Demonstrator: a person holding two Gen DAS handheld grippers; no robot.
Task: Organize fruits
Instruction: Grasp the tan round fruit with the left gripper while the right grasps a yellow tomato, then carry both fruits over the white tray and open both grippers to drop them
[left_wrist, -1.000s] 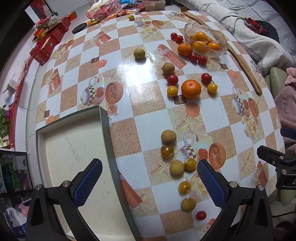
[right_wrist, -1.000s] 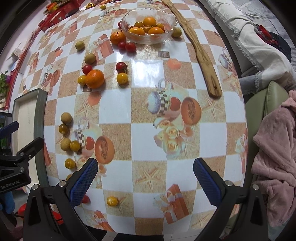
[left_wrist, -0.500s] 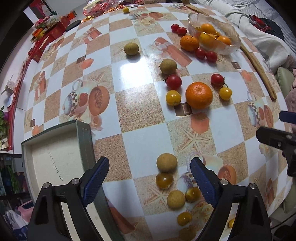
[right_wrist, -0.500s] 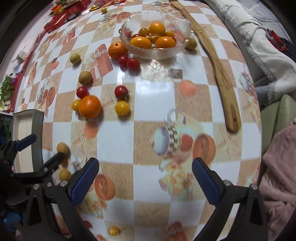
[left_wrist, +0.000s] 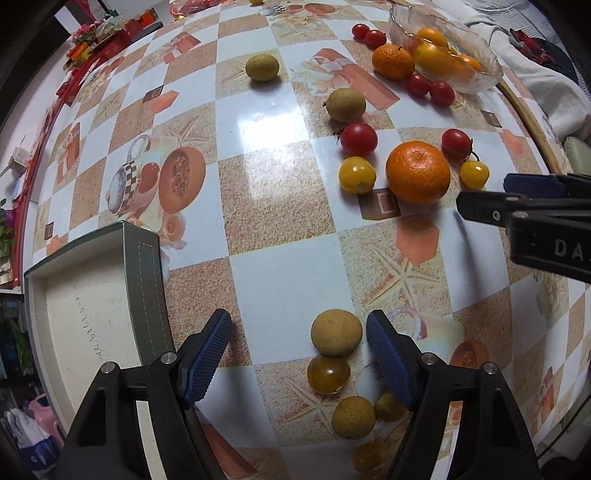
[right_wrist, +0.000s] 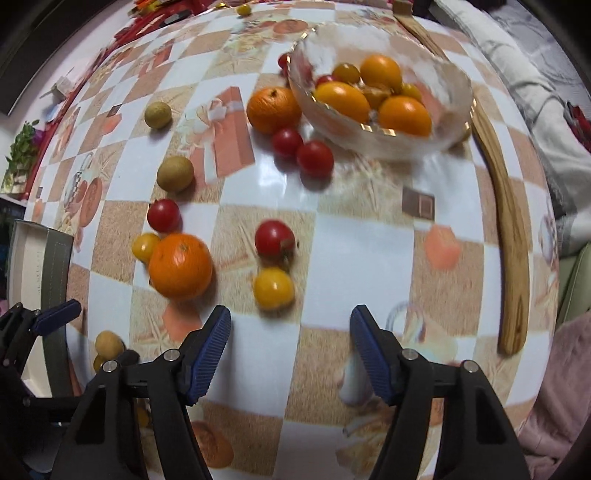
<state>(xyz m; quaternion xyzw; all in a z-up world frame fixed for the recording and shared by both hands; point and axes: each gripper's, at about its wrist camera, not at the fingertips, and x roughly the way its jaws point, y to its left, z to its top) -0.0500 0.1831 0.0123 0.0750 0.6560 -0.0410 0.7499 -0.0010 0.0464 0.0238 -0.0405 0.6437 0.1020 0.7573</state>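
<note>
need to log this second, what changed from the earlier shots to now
Both grippers moved forward over the table. The left gripper closed in on the near cluster, and the tan round fruit now sits between its open fingers, by the right one. The right gripper advanced toward the yellow tomato, open. Nothing was gripped or released. The fruits, glass bowl and box stayed put.

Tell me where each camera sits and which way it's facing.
Left wrist: on the left claw, facing across the table at a tan fruit; its blue fingers show.
Right wrist: on the right claw, facing the glass bowl; its own fingers show.
Shared: the big orange and box.
</note>
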